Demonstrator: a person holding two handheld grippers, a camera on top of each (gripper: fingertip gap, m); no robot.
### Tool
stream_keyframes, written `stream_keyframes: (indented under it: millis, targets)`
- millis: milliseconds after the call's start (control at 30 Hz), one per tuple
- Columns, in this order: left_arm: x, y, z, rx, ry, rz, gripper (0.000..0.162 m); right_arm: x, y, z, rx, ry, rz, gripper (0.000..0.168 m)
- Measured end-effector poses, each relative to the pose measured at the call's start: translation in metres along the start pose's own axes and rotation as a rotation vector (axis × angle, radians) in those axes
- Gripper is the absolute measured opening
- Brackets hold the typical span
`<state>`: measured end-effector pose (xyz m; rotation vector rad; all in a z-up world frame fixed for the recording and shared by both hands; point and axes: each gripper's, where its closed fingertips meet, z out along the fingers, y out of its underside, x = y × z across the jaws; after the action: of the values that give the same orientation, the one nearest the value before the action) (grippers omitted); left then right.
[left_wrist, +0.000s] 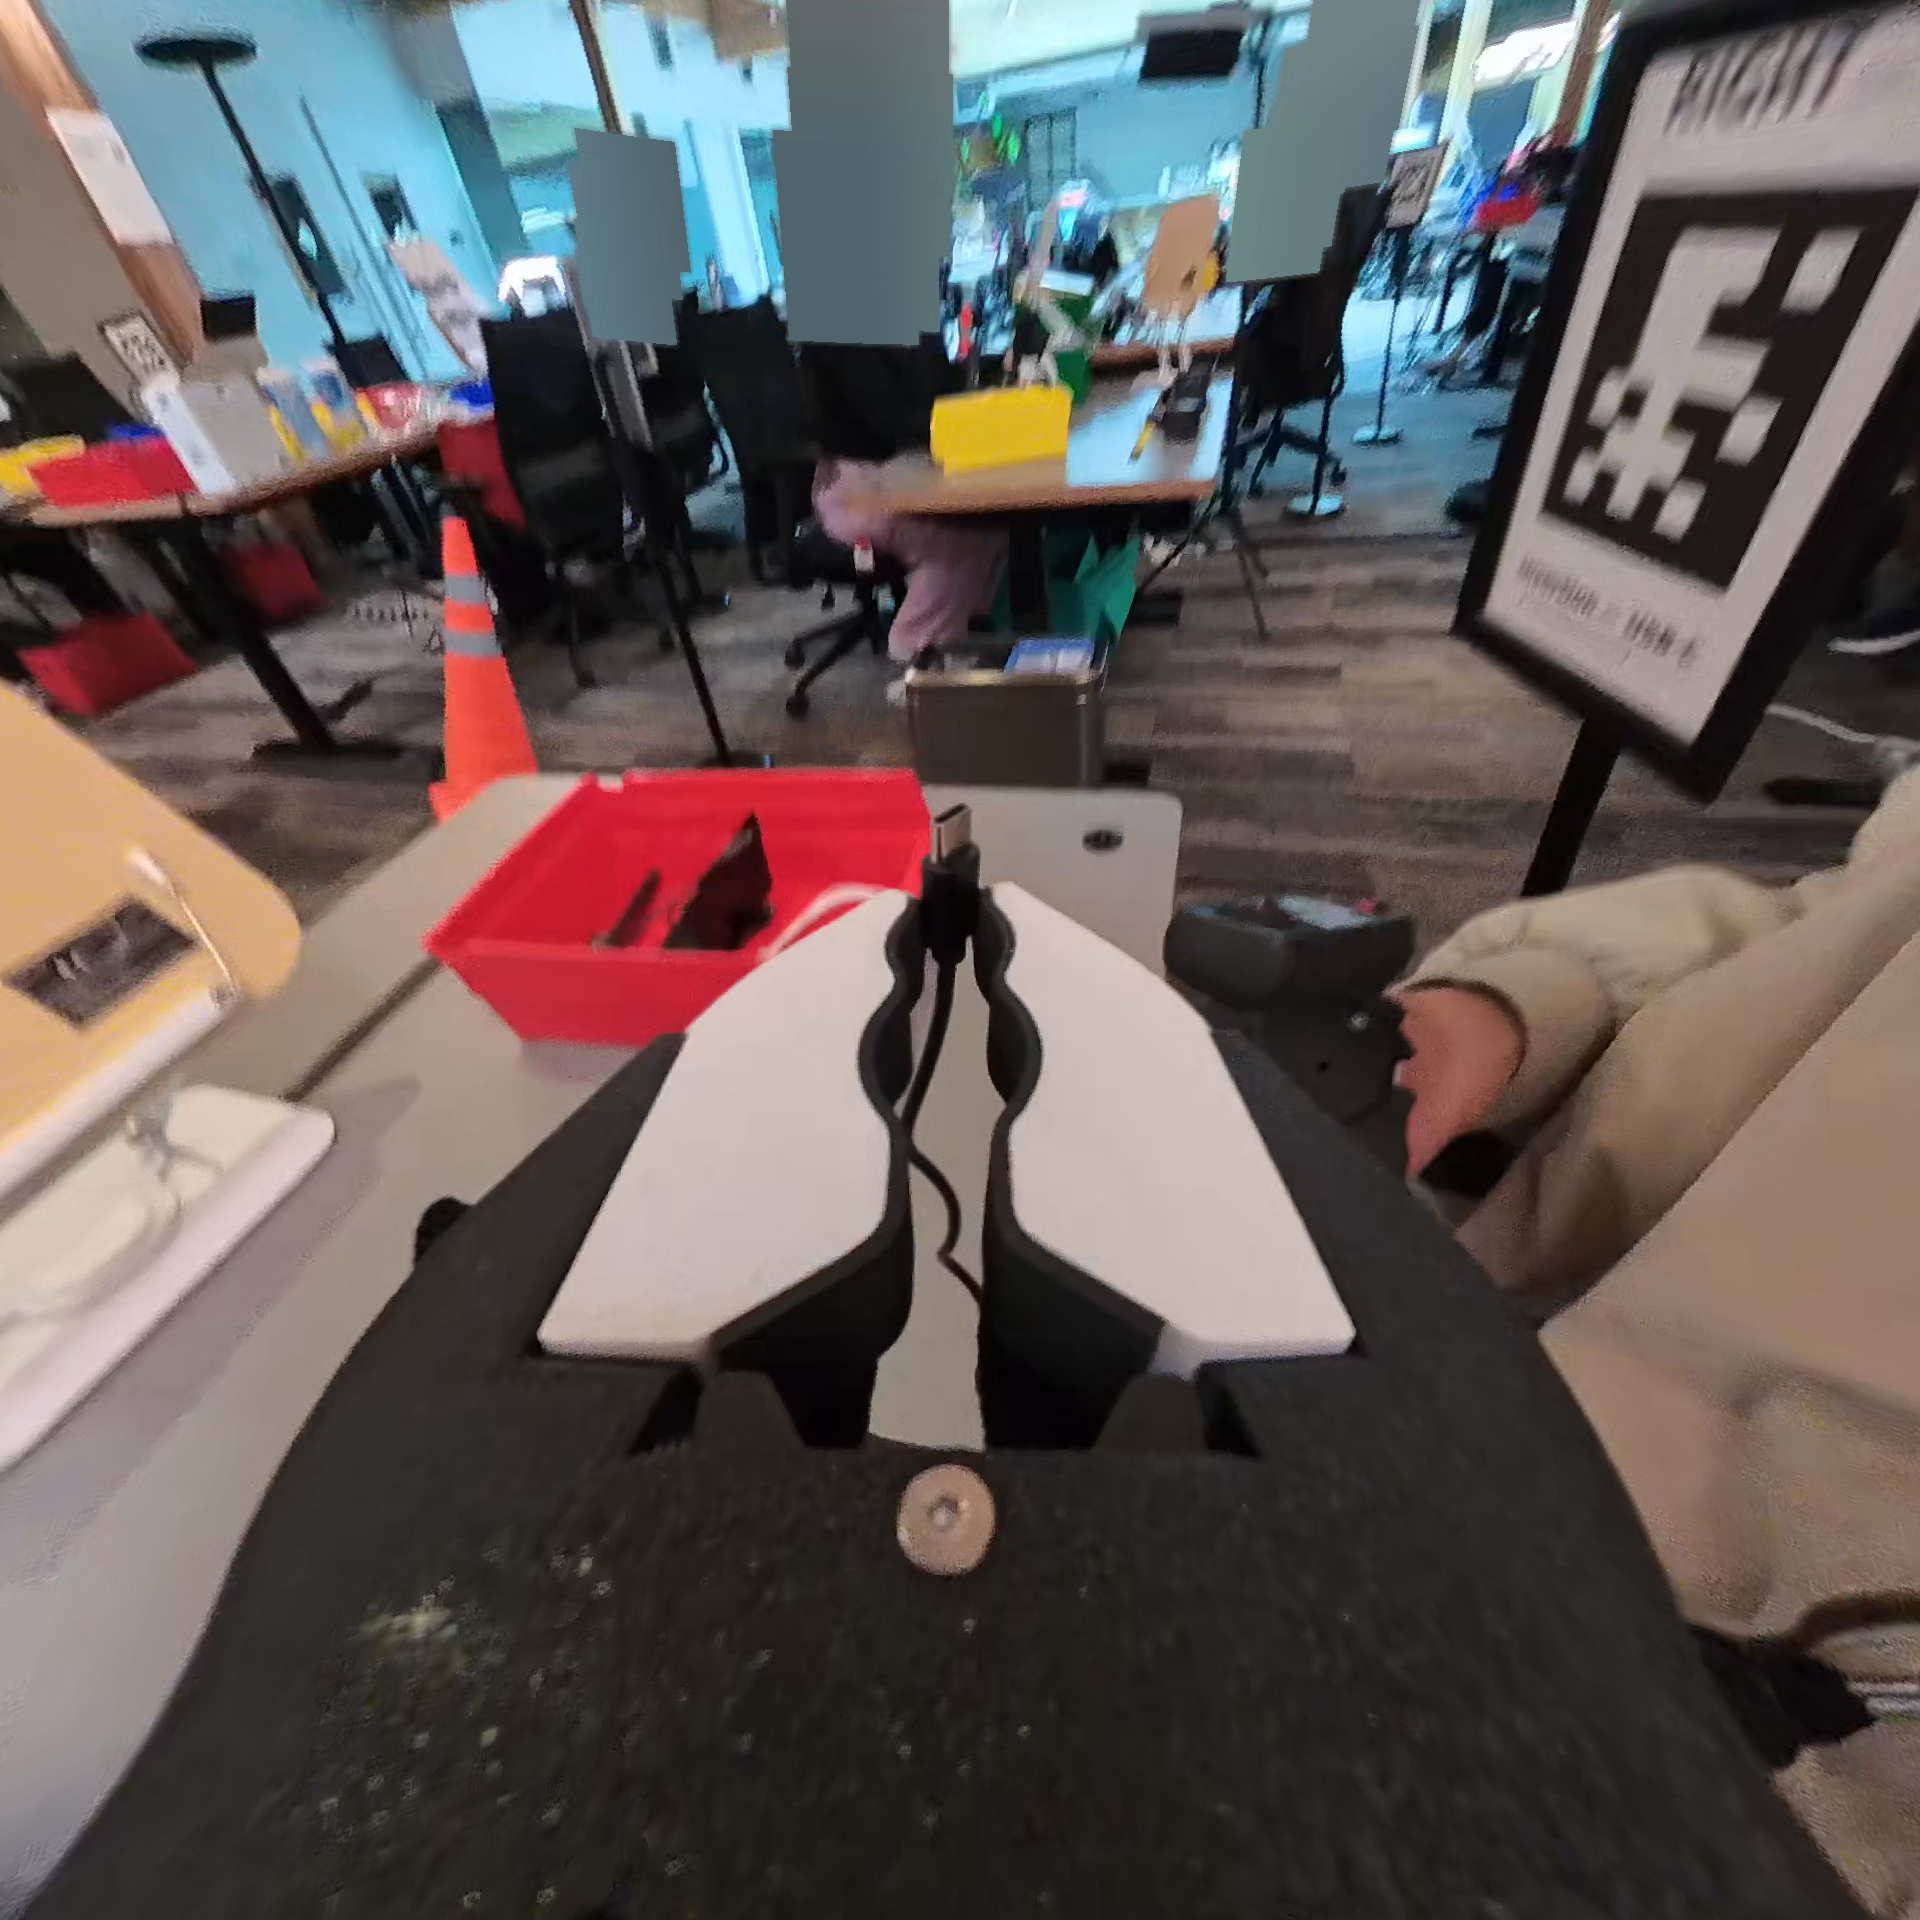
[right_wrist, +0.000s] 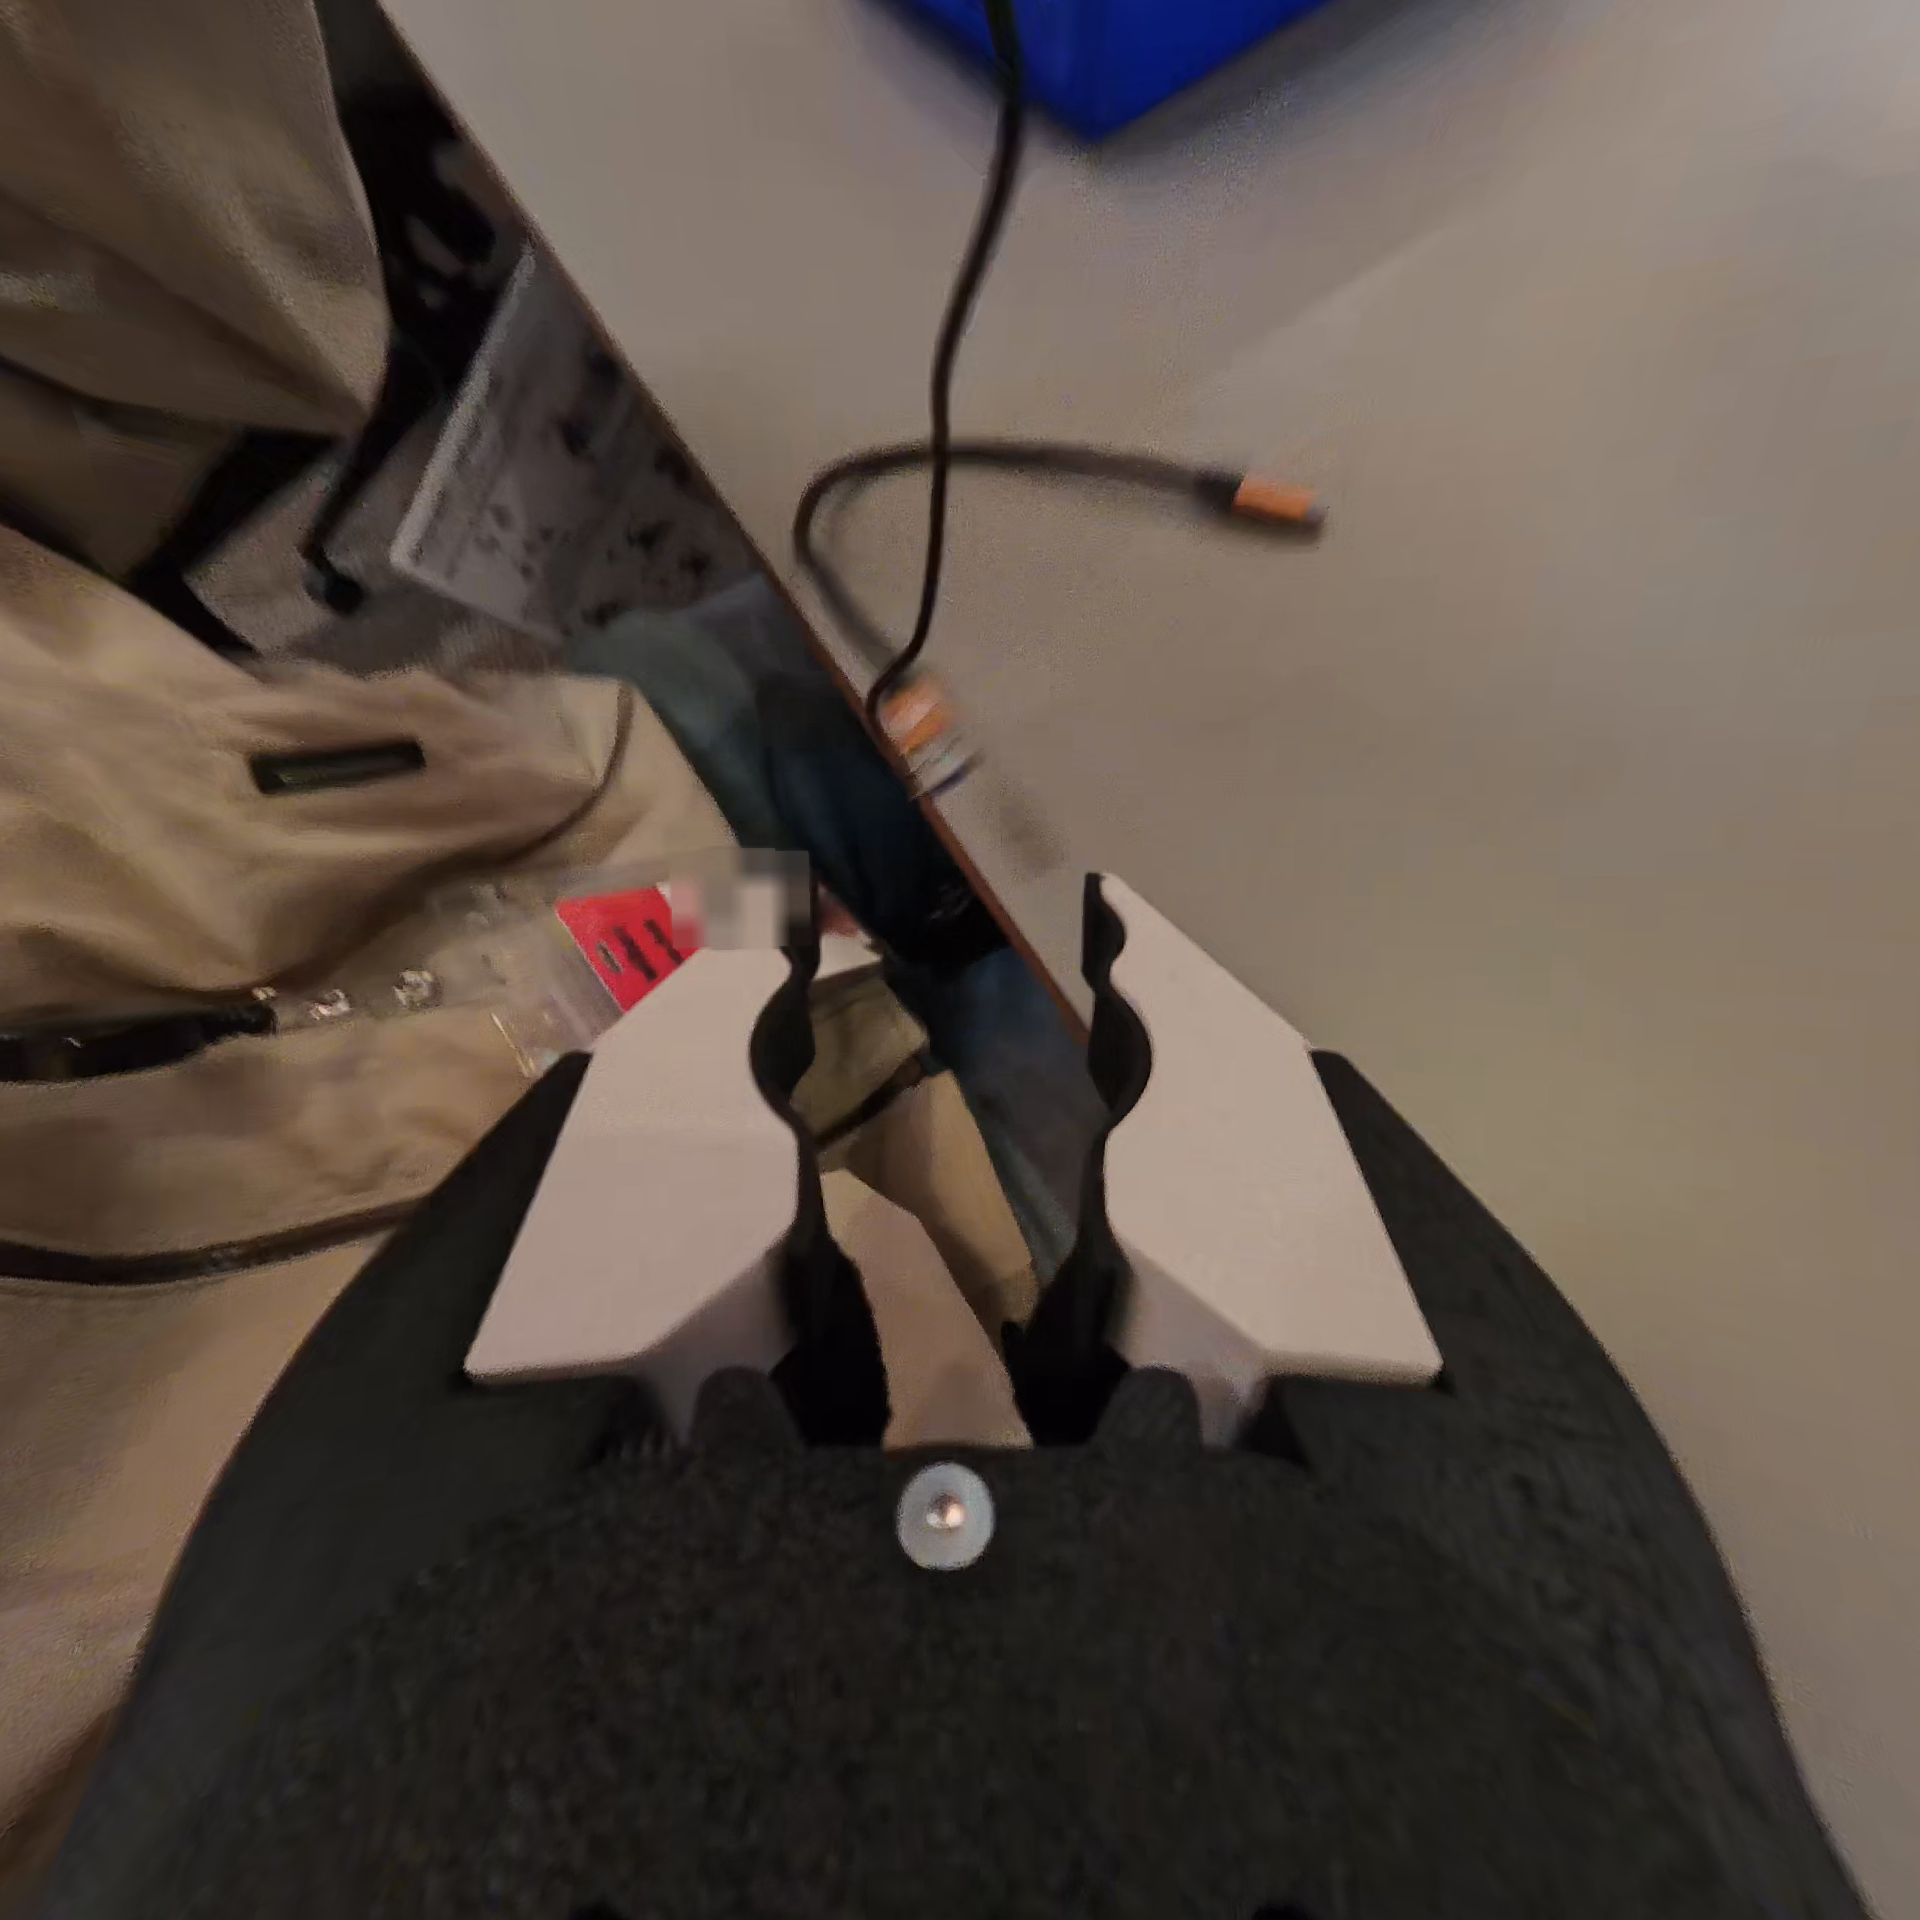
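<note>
Your L gripper (left_wrist: 948, 904): jaws pinched on black cable (left_wrist: 940, 1049) just behind its plug, plug tip poking out fwd, above grey table (left_wrist: 343, 997), red bin (left_wrist: 582, 904) just beyond. R gripper (right_wrist: 940, 935): jaws apart, empty, over table edge; orange-tipped cable (right_wrist: 1039, 457) lies ahead, w/ blue bin (right_wrist: 1122, 62) farther off.

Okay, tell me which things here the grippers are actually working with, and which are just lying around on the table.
In hand:
left gripper, shut on the black USB-C cable
right gripper, open, empty, over the table edge

Lying about:
red bin
orange-tipped cable
blue bin
</note>
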<state>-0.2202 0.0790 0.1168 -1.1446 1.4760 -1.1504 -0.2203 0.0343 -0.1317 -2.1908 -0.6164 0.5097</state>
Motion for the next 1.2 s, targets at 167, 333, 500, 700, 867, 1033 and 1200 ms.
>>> stream_keyframes:
  millis: [167,333,500,700,867,1033,1200]
  targets:
    - [-0.011,-0.097,0.0,0.006,0.02,0.117,0.009,0.005,-0.031,-0.037,0.196,-0.043,0.077,0.05]
    - [-0.054,-0.164,0.015,0.018,-0.082,0.199,0.009,0.011,-0.034,-0.046,0.229,-0.031,0.051,0.058]
    - [-0.109,-0.216,0.026,0.027,-0.203,0.254,0.009,0.035,-0.05,-0.063,0.309,0.042,0.052,0.06]
    - [-0.19,-0.21,0.054,-0.061,-0.3,0.194,0.009,0.085,-0.051,-0.076,0.302,0.236,0.014,0.06]
    - [-0.204,-0.105,0.098,-0.243,-0.183,0.037,0.009,0.102,-0.026,-0.055,0.273,0.241,0.065,0.06]
    - [-0.21,0.052,0.133,-0.487,-0.088,-0.144,0.008,0.104,-0.012,-0.041,0.26,0.183,0.126,0.06]
    - [-0.241,0.145,0.174,-0.521,-0.111,-0.277,0.008,0.108,-0.01,-0.028,0.243,0.176,0.128,0.059]
